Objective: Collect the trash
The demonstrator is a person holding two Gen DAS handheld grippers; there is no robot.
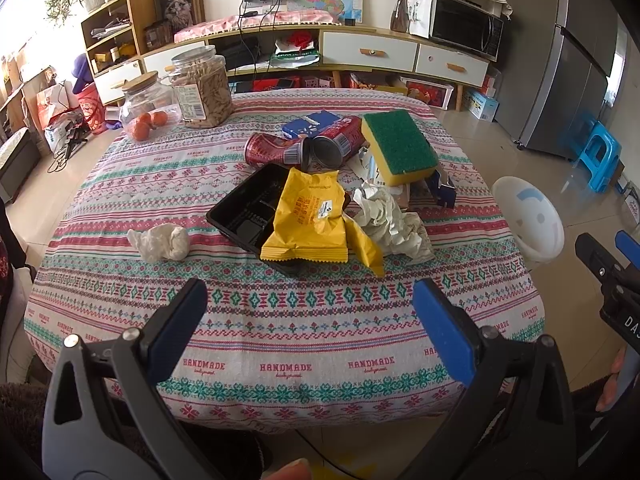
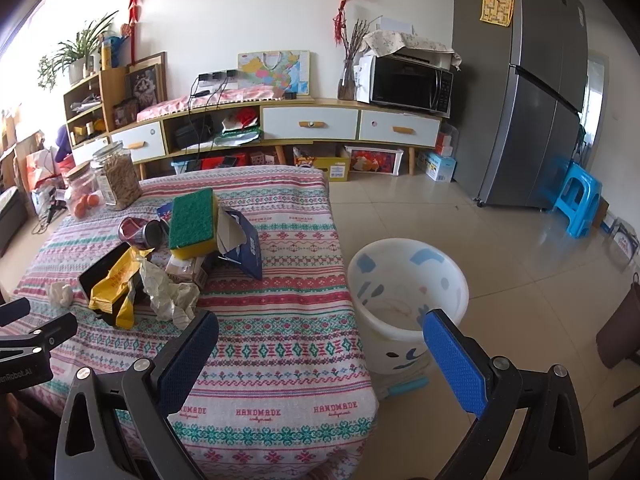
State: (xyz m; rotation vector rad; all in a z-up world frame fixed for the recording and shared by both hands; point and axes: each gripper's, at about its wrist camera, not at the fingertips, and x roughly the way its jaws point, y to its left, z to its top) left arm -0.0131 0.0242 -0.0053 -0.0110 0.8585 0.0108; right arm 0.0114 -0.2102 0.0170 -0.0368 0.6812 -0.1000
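Observation:
Trash lies heaped mid-table: a yellow snack wrapper point(image 1: 310, 216) on a black plastic tray point(image 1: 244, 210), crumpled white paper point(image 1: 390, 220), a small tissue wad point(image 1: 162, 242), two crushed red cans point(image 1: 304, 146), a torn blue carton point(image 2: 244, 246) and a green-yellow sponge point(image 1: 400, 148). A white bin point(image 2: 408, 300) stands on the floor right of the table. My left gripper point(image 1: 310, 308) is open and empty above the table's near edge. My right gripper point(image 2: 320, 336) is open and empty between the table corner and the bin.
The table wears a patterned cloth point(image 1: 280, 340). Two glass jars point(image 1: 204, 88) stand at its far left. A low cabinet point(image 2: 312, 124) with a microwave point(image 2: 408, 82) lines the back wall. A fridge point(image 2: 532, 120) and a blue stool point(image 2: 576, 204) stand at the right.

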